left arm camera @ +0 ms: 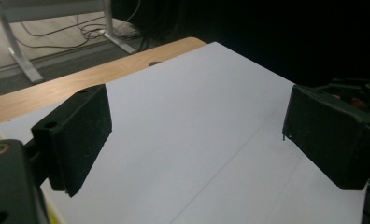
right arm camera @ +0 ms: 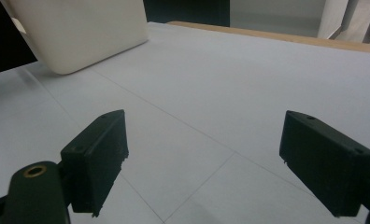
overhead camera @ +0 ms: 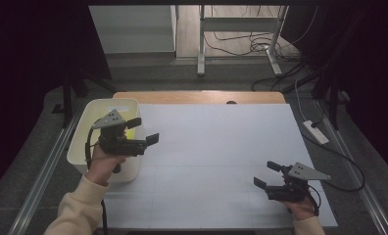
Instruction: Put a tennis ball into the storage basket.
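Table [overhead camera: 216, 147] white-topped, wood-edged – room dark

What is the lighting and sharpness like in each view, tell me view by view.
High view: the white table cover is evenly lit, the surroundings fall to black, and the cream bin is slightly soft. Left gripper view: dim, with a dark background. Right gripper view: brighter, the near black jaws a little soft, the bin pale and featureless.
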Demonstrator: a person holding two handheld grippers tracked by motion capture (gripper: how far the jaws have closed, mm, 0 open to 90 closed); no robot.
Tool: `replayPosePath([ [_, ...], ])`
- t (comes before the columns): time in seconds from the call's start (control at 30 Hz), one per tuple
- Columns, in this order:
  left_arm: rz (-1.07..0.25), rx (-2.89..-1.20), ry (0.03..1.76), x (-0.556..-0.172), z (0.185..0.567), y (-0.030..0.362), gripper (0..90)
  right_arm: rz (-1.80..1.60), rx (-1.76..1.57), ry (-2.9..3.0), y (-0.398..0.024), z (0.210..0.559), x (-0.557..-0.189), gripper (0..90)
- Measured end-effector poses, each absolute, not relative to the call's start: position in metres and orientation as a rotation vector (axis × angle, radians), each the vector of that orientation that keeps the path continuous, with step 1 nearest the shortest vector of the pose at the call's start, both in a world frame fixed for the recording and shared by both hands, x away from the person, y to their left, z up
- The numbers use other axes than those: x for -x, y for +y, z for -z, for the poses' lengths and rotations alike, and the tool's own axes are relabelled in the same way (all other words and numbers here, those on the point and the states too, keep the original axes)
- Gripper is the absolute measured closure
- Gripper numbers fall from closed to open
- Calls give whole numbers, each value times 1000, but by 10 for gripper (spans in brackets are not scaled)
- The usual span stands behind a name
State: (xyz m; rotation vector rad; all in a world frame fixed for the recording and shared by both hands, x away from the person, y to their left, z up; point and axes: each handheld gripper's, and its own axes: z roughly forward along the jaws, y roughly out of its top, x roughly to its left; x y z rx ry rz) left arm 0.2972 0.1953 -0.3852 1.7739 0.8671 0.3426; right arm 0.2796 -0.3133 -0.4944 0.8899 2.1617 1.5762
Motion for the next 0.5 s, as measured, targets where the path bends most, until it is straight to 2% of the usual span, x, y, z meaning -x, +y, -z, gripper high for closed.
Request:
replayPosePath([
  [0.5, -305, -1792, 803, -262, 406, 180, 89, -1566, -886, 2163, -312, 494, -277, 154],
])
